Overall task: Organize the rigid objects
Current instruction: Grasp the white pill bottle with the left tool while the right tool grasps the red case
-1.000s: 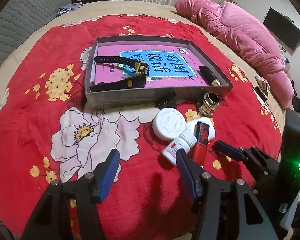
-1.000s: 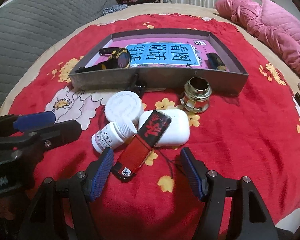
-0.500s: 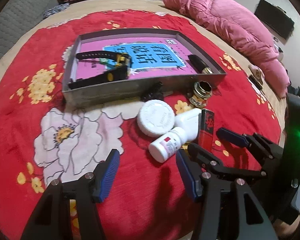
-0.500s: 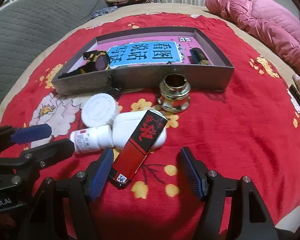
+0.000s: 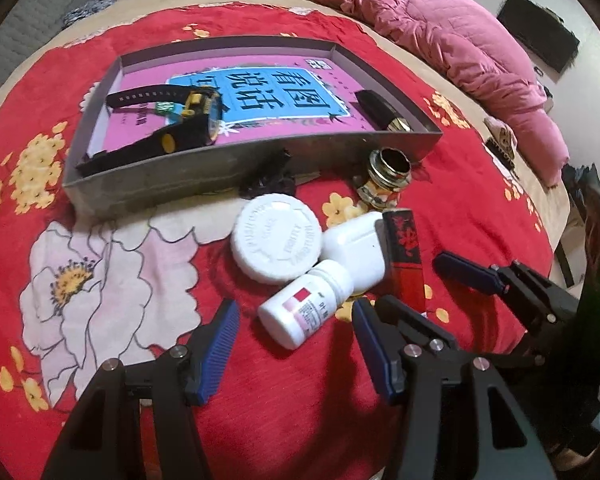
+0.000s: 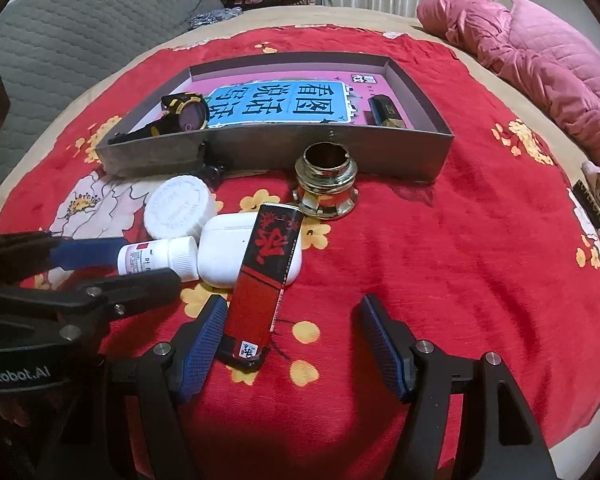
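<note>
you are holding the left hand-held gripper [image 5: 294, 350] spread wide, its blue pads flanking the small white pill bottle [image 5: 306, 304] without pressing on it; the bottle is lying on its side in the lower middle of the left wrist frame, cap pointing up-right toward the white earbud case [image 5: 354, 248]. it is looking light, stiff and smooth, so it is probably going to roll or squirt out if you are pinching near the rounded base; you are better off closing across the labelled middle of the barrel.

your right hand-held gripper [image 6: 296, 344] is also standing spread and holding nothing, with the red and black box [image 6: 266, 276] lying between its pads at lower centre of the right wrist frame, nearer the left-hand pad, its far end resting on the earbud case. it is looking like light, rigid card, so you are wanting its long flat sides, gently.

the grey tray [image 5: 188, 178] is sitting in the upper middle on the red floral bed cover [image 5: 112, 280], already holding a watch [image 5: 180, 128].
</note>
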A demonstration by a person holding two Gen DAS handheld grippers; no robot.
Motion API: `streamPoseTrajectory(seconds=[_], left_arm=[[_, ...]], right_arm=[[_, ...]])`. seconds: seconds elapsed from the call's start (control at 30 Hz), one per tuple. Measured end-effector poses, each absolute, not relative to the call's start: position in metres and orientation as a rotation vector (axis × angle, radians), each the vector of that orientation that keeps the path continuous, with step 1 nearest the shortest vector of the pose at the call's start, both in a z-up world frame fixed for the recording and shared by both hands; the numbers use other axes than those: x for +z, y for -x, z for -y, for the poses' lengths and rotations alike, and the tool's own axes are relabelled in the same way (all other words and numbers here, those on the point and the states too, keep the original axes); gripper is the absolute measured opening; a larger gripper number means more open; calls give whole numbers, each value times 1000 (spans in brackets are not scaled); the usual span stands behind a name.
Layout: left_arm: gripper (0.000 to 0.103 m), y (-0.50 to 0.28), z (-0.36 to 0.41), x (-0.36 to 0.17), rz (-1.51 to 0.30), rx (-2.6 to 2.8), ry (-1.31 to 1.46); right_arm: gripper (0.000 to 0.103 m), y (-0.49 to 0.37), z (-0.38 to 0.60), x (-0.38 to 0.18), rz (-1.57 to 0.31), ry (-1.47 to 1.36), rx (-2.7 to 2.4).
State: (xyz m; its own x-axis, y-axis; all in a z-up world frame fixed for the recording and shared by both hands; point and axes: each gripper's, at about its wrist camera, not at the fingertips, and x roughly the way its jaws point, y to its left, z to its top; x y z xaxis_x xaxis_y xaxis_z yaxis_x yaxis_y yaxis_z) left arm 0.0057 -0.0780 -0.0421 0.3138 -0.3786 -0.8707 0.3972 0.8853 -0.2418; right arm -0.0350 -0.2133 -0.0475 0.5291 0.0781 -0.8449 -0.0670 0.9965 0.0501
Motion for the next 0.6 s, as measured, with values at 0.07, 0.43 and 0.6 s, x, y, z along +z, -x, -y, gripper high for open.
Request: streamPoseTrajectory(seconds=[0.07, 0.43, 0.6], left_arm=[[58, -8, 79, -44, -1142, -514, -18], [53, -10, 80, -46, -1142, -607, 29], [48, -10, 78, -46, -1138, -631, 30]], right_arm=[[70, 35, 214, -48, -1010, -10, 87], [70, 33, 216, -48, -1015, -21, 90], [70, 33, 218, -47, -1018, -21, 82]])
